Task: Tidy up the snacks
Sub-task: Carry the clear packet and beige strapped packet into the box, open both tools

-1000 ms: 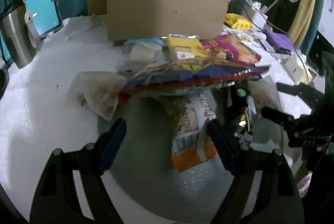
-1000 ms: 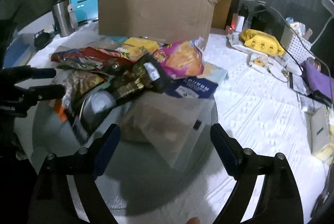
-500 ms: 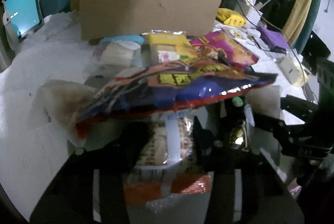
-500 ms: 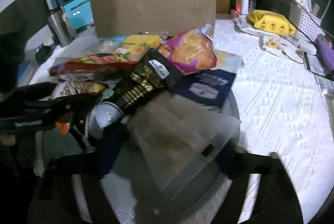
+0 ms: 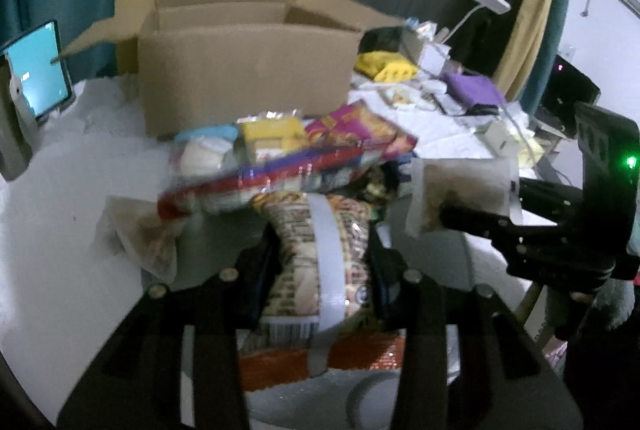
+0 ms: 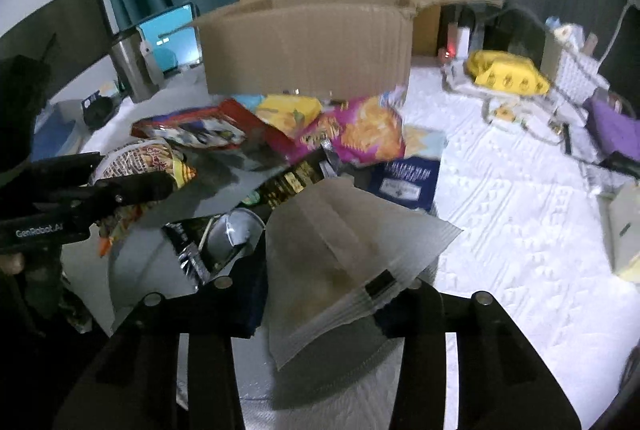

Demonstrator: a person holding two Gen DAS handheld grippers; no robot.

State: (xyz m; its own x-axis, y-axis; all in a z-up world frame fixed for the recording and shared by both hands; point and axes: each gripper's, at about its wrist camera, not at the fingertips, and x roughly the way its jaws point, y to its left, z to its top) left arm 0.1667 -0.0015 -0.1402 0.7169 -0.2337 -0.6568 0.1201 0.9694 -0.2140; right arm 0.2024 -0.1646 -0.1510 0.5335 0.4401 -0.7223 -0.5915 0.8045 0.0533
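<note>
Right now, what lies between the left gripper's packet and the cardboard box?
In the left wrist view, snack bags: a red-blue bag, a yellow pack and a magenta bag.

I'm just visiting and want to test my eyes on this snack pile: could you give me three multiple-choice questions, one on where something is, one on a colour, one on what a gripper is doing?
1. Where does the cardboard box stand?
A. behind the snack pile
B. on top of the pile
C. on the floor

2. What colour is the chip bag in front of the box?
A. green
B. pink
C. white

3. What is the right gripper doing?
A. hanging open
B. gripping the translucent pouch
C. gripping a bottle

Answers: 1 A, the box rises beyond the packets. 2 B, its wrapper is pink with orange chips. 3 B, the pouch sits pinched between its jaws, which have just been closing.
</note>
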